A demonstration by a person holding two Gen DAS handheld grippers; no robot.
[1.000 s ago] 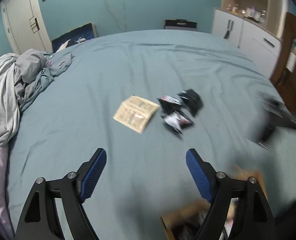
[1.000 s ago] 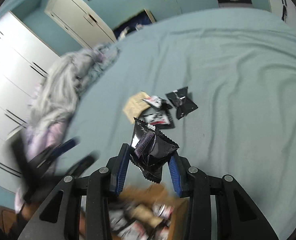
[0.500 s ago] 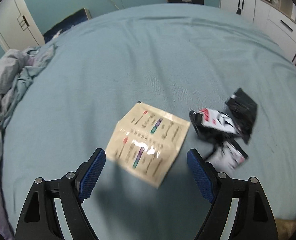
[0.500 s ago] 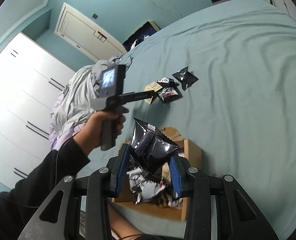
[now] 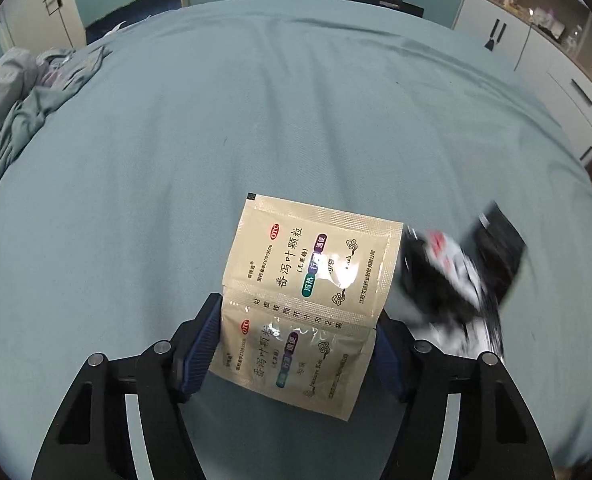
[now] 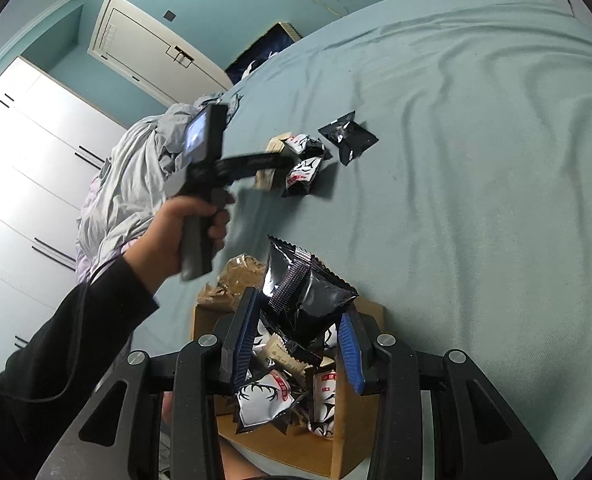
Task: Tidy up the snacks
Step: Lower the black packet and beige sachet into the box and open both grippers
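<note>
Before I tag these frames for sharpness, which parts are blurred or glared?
Left wrist view: the beige sachet strip is sharp with a glare patch at its middle; the black and white packets beside it are motion-smeared. Right wrist view: the black packet is crisp, the left hand slightly blurred.

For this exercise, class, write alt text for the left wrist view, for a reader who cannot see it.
The left tool straddles the near half of a beige two-sachet strip lying on a blue-green bedsheet, its blue pads at the strip's side edges. Blurred black-and-white snack packets lie just right of the strip; rumpled grey bedding sits far left.
</note>
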